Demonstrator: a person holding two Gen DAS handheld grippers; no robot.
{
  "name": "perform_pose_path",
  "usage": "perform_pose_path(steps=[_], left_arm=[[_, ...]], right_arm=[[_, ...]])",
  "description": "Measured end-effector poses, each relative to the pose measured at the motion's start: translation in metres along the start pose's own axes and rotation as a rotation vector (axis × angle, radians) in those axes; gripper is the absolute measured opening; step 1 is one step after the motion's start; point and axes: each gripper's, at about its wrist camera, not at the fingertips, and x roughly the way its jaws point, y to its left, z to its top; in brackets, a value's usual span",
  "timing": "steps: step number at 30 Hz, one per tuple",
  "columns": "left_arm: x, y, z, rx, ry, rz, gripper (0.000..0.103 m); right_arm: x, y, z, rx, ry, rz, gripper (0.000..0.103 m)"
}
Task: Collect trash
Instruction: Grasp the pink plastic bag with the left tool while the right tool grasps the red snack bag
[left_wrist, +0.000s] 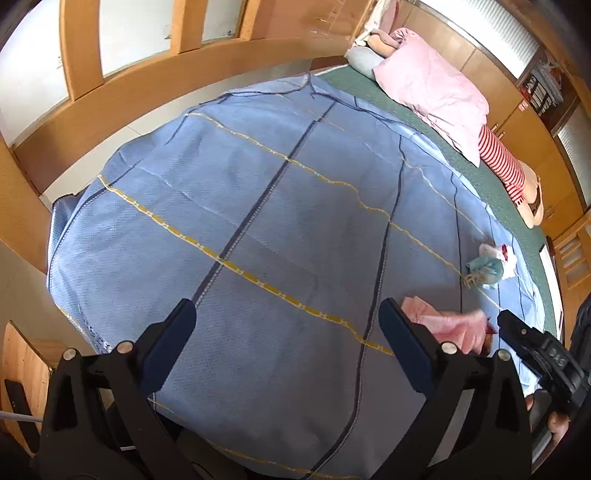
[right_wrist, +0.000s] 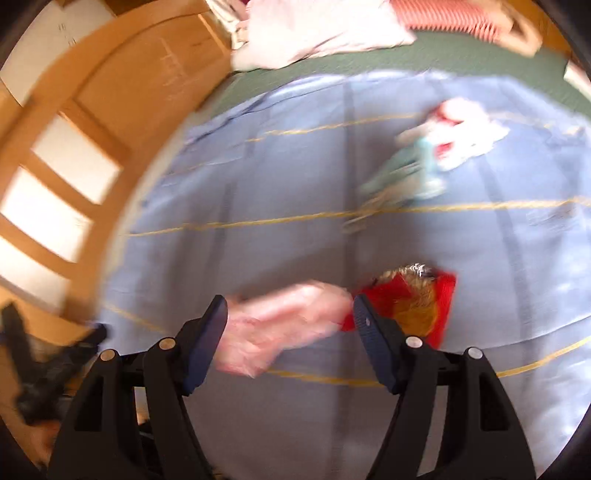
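Under both my tools lies the blue checked blanket (left_wrist: 258, 221), spread over a green mat (left_wrist: 480, 177). A pink pillow (left_wrist: 436, 92) sits along the mat's far edge. My left gripper (left_wrist: 286, 325) hangs over bare blanket, jaws spread wide, nothing between them. My right gripper (right_wrist: 290, 317) is likewise parted; the pink plastic bag (right_wrist: 284, 325) lies on the blanket between its fingers, contact unclear through the blur. Touching the bag is a red-and-yellow wrapper (right_wrist: 421, 302); farther off, a teal-and-white trash heap (right_wrist: 436, 147).
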Motion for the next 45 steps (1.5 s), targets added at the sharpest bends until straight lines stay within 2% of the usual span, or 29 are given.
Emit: perform_pose_path(steps=[2,5,8,11,14,17,19,20,21,22,23,26,28,30,33,35,37,38,39,43,44,45], left_arm=[[0.000,-0.002,-0.001,0.008,0.001,0.002,0.098],[0.001,0.000,-0.001,0.002,0.005,0.001,0.098],[0.002,0.002,0.000,-0.012,0.003,0.004,0.098],[0.002,0.003,0.001,-0.021,-0.001,0.006,0.098],[0.002,0.004,0.002,-0.020,-0.007,0.009,0.098],[0.000,0.014,0.008,-0.057,-0.017,0.005,0.098],[-0.003,0.026,0.014,-0.110,-0.025,0.001,0.098],[-0.004,0.030,0.016,-0.134,-0.024,-0.002,0.098],[-0.004,0.034,0.018,-0.156,-0.019,-0.010,0.098],[-0.004,0.035,0.018,-0.162,-0.013,-0.016,0.098],[-0.002,0.034,0.018,-0.157,-0.005,-0.019,0.098],[0.002,0.023,0.016,-0.108,0.013,-0.033,0.098],[0.007,0.005,0.015,-0.030,0.026,-0.065,0.099],[0.013,-0.023,0.015,0.089,0.032,-0.105,0.099],[0.026,-0.064,0.006,0.257,0.052,-0.198,0.099],[0.037,-0.082,-0.004,0.324,0.083,-0.241,0.099],[0.052,-0.096,-0.016,0.373,0.114,-0.233,0.100],[0.056,-0.100,-0.020,0.389,0.120,-0.229,0.100],[0.061,-0.104,-0.024,0.414,0.125,-0.226,0.100],[0.075,-0.109,-0.031,0.465,0.131,-0.189,0.099],[0.075,-0.108,-0.032,0.459,0.130,-0.192,0.099],[0.076,-0.105,-0.033,0.446,0.122,-0.195,0.091]], right_arm=[[-0.001,-0.008,-0.002,-0.005,-0.016,-0.058,0.069],[0.000,-0.011,-0.005,0.008,-0.023,-0.036,0.069],[0.012,-0.004,-0.009,0.032,0.010,0.034,0.069],[0.029,0.015,-0.011,0.016,0.033,0.024,0.069],[0.050,0.033,-0.014,-0.028,0.079,0.047,0.031],[0.066,0.065,-0.023,-0.133,0.162,0.176,0.030],[0.065,0.081,-0.030,-0.227,0.204,0.234,0.033],[0.061,0.086,-0.032,-0.269,0.200,0.220,0.046],[0.053,0.088,-0.033,-0.342,0.199,0.152,0.066],[0.042,0.085,-0.029,-0.347,0.159,0.136,0.073],[0.028,0.075,-0.022,-0.318,0.092,0.126,0.076],[-0.004,0.033,0.002,-0.140,-0.071,0.068,0.076],[-0.016,0.002,0.013,-0.032,-0.138,-0.079,0.076],[-0.009,-0.014,0.016,-0.036,-0.109,-0.204,0.076],[0.015,-0.025,0.007,-0.082,-0.014,-0.256,0.076],[0.032,-0.027,-0.002,-0.097,0.033,-0.273,0.076],[0.038,-0.031,-0.007,-0.084,0.038,-0.268,0.076],[0.041,-0.031,-0.008,-0.080,0.042,-0.262,0.073],[0.042,-0.029,-0.011,-0.092,0.038,-0.267,0.066],[0.047,-0.010,-0.016,-0.163,0.054,-0.301,0.059],[0.048,-0.006,-0.016,-0.178,0.057,-0.302,0.053],[0.046,-0.006,-0.018,-0.192,0.052,-0.296,0.045]])
